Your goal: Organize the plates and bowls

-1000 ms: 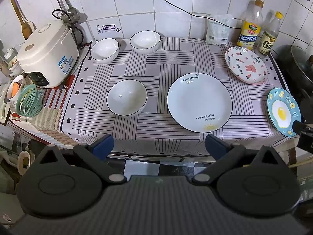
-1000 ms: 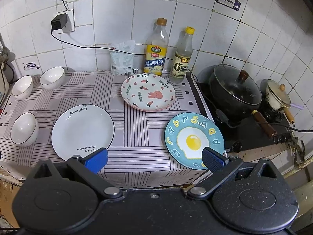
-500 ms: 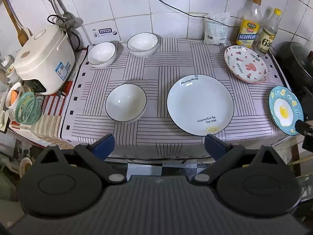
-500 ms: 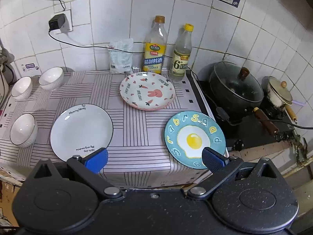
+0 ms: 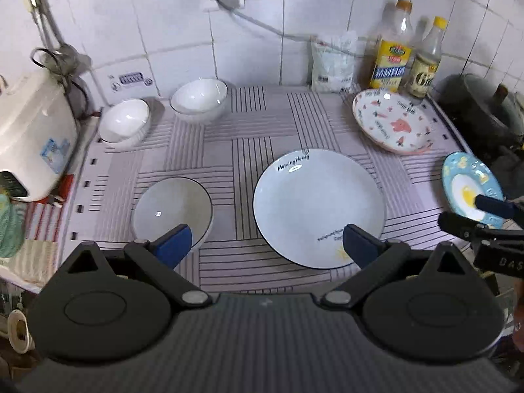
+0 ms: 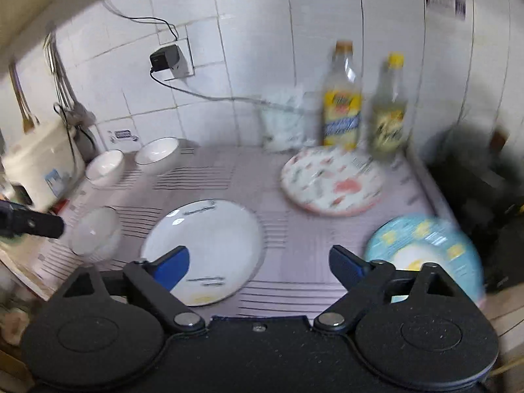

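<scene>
My left gripper [image 5: 267,245] stands spread over the near edge of the striped cloth [image 5: 249,124], nothing between its pads; the nearest bowl [image 5: 172,209] lies just behind its left pad, the white plate [image 5: 317,206] behind its right. My right gripper [image 6: 262,267] is wide but closing on nothing, the white plate at its left finger, the egg plate [image 6: 422,242] at its right.
</scene>
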`<state>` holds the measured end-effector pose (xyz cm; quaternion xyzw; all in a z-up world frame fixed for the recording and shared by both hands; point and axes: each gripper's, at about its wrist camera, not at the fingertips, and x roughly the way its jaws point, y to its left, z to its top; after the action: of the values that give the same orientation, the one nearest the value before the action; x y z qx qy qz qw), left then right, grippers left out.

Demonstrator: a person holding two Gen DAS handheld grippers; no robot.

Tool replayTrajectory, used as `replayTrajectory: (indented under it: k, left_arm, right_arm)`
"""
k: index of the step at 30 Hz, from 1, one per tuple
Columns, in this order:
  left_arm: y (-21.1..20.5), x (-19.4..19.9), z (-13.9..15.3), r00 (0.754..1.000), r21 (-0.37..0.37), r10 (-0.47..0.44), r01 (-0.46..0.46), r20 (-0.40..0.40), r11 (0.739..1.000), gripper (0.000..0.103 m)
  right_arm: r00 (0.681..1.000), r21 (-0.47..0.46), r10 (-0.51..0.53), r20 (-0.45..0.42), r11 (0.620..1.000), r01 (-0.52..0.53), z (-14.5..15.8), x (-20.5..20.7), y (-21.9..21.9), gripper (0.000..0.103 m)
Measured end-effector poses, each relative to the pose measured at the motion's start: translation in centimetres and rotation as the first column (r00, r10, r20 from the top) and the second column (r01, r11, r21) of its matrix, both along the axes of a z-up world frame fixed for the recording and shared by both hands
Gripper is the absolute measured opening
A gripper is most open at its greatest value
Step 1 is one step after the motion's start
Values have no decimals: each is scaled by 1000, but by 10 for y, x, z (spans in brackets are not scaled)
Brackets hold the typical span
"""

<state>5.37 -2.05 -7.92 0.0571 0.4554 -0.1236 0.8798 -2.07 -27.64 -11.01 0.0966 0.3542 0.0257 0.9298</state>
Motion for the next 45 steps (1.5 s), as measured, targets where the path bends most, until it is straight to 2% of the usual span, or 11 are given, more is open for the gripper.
replayTrajectory:
  k: [4,6,9,11,15,17,19,23,27,32,45]
  left_arm:
    - [-3,31,-48,996,-41,-5,2,-86,999,90]
    - [-6,43,-73,991,-36,3,-8,-134,999,79]
    - [-11,54,-104,983,-21,22,-26,-184,999,74]
    - [-18,58,-121,981,-2,24,-25,-194,1000,72]
    - [-18,66,-142,973,7,25,-24,-229,1000,46]
    - [-16,68,-145,973,-22,13,-19,-231,1000,35]
    - [-16,70,-144,971,-50,-17,5,-240,999,27]
    - [-7,72,-149,972,-100,-28,4,-233,995,26]
    - [-12,77,-151,972,-85,-4,-16,-233,996,27]
    - [-6,83,-142,965,-123,-44,12,-259,992,27]
    - [-24,137,-110,982,-30,-75,70,-172,997,27]
  right_arm:
    - [999,96,44,6,994,-44,-45,21,3,83]
    - [999,140,39,16,989,-41,-68,29,5,82]
    - [1000,194,7,-8,981,-5,-101,41,3,73]
    - [999,200,-11,-47,980,20,-119,48,3,62]
    - [998,264,-28,-48,964,40,-136,54,0,48]
    - [999,280,-33,-41,959,43,-141,56,-1,29]
    - [998,278,-49,-49,959,61,-144,58,-4,19]
    - [998,312,-46,-43,948,57,-148,58,-8,19]
    - [998,353,-28,-56,935,46,-155,66,-12,20]
    - [997,310,17,-71,951,6,-146,72,-9,21]
    - [999,319,49,12,946,-51,-128,121,-15,23]
